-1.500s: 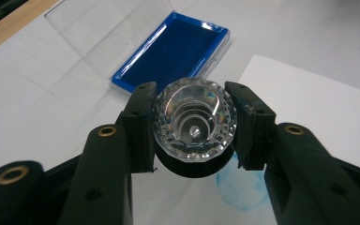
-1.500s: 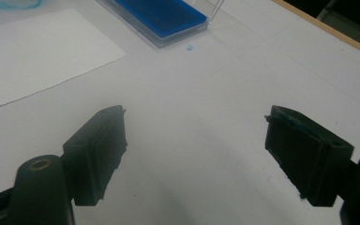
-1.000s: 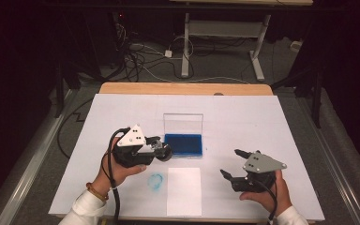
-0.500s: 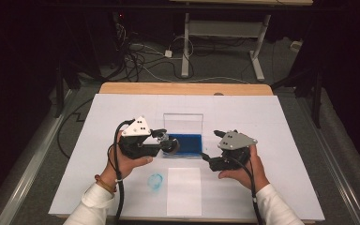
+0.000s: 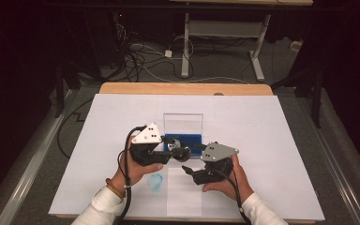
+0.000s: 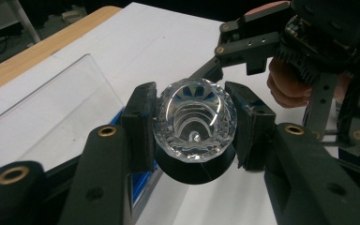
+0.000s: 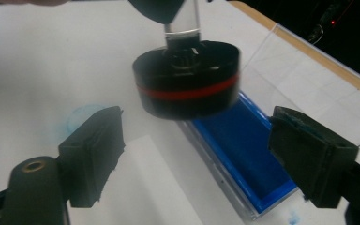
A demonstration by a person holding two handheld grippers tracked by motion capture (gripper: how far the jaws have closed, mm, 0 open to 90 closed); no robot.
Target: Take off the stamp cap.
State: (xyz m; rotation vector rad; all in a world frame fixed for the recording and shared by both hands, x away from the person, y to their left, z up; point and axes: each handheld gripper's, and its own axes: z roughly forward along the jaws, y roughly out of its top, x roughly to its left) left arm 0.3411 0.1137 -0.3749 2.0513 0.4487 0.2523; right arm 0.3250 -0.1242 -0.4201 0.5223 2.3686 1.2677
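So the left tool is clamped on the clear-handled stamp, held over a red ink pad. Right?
Not quite: the ink pad is blue, not red, as the right gripper view shows. The left tool is indeed clamped on the clear-handled stamp, held above that pad.

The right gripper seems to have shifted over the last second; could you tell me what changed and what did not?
The right gripper has come in from the table's right side toward the middle, close beside the stamp; its jaws, empty, have just been closing a little. The left gripper stays shut on the stamp and has edged over the blue ink pad. The paper sheet and ink smudge lie unchanged.
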